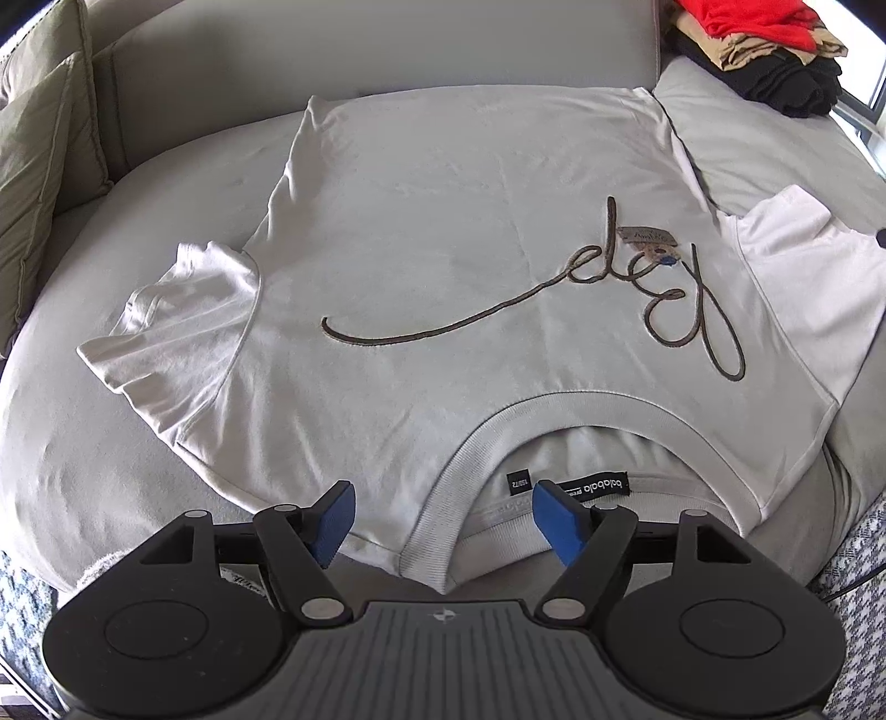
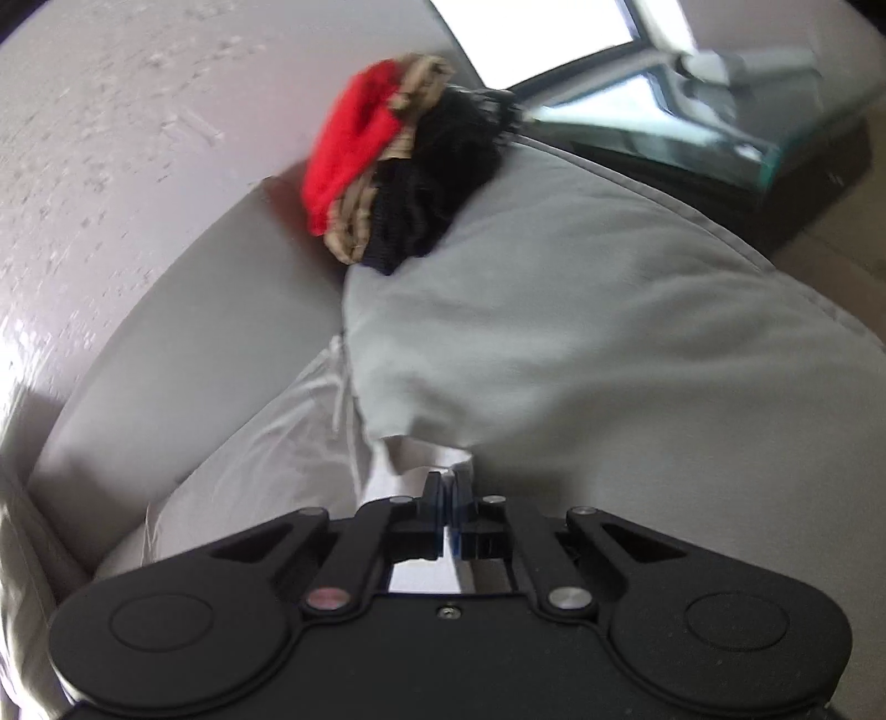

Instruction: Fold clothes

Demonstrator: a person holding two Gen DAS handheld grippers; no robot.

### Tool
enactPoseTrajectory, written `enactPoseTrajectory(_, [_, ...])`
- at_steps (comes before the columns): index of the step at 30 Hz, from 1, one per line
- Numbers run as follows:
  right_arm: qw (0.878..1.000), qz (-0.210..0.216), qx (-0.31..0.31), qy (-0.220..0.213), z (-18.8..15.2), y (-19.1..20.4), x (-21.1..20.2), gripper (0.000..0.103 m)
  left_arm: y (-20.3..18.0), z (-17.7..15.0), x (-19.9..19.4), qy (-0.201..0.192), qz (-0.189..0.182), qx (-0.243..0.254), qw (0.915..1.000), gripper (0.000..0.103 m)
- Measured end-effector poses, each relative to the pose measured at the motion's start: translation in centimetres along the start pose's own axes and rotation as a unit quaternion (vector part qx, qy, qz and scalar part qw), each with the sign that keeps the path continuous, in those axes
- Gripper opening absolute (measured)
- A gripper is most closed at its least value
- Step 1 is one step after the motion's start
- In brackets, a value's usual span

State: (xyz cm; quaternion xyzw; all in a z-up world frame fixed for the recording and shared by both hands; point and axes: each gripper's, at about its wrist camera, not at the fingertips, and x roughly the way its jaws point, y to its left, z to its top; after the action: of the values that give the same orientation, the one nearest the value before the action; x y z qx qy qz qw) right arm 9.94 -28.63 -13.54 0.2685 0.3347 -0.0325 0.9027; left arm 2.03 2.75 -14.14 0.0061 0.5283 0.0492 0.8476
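A white T-shirt [image 1: 443,249] with a brown looping script motif lies flat, front up, on a grey sofa seat [image 1: 72,443], its collar [image 1: 554,410] nearest me. My left gripper [image 1: 440,498] hovers open over the collar's left side, blue pads apart and nothing between them. The shirt's right sleeve [image 1: 803,266] lies spread at the right. In the right wrist view my right gripper [image 2: 448,482] is shut, its fingertips pinched on white sleeve cloth [image 2: 410,471] that rises to them. The picture there is blurred.
A stack of folded red, tan and black clothes [image 1: 764,44] [image 2: 398,183] sits at the sofa's far right corner. Olive cushions [image 1: 44,138] lean at the left. A glass-topped table [image 2: 720,127] stands beyond the sofa. Houndstooth fabric [image 1: 853,554] borders the near edge.
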Motion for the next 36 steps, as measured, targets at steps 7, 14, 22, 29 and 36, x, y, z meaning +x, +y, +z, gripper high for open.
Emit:
enactPoseTrajectory(7, [0.977,0.033,-0.208,0.026,-4.8,9.1,0.2,0.003,1.0,-0.5,0.2,-0.005,-0.009,-0.012,0.9999,0.072])
enactPoseTrajectory(14, [0.938,0.062,-0.309,0.144,-11.0,11.8,2.1,0.009,1.7,-0.8,0.3,-0.008,-0.011,-0.021,0.9997,0.072])
enactPoseTrajectory(22, [0.977,0.019,-0.178,0.113,-4.9,7.0,1.1,0.017,1.6,-0.6,0.1,-0.016,-0.005,-0.022,0.9996,0.072])
enactPoseTrajectory(29, [0.951,-0.090,-0.232,0.185,-6.7,5.6,5.1,0.004,1.0,-0.7,0.0,-0.015,-0.002,-0.014,0.9998,0.072])
enactPoseTrajectory(36, [0.930,-0.130,-0.272,0.212,-8.3,4.6,1.4,0.001,1.9,-0.8,0.3,-0.023,0.003,-0.019,0.9996,0.070])
